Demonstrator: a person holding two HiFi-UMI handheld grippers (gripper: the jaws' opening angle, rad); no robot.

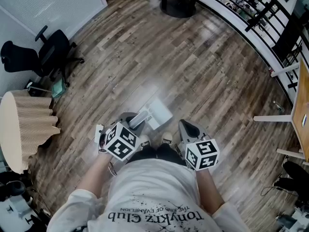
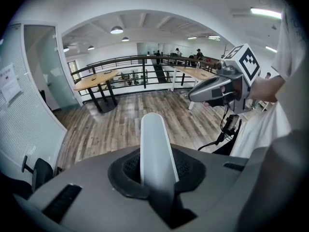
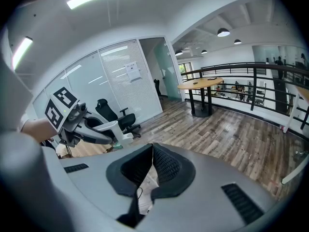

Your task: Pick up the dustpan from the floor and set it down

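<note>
Much of the dustpan [image 1: 157, 113] handle hides inside the left claw [image 1: 132, 120], which grips it, pan held above the floor [image 1: 193, 71]; right claw [image 1: 186, 126] is closed, empty. Office chair [image 1: 53, 54] stands well apart.

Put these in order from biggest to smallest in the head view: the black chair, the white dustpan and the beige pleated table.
Largest: beige pleated table and black chair. They cover about the same area, too close to rank.
Smallest: white dustpan, clearly smaller than both.
</note>
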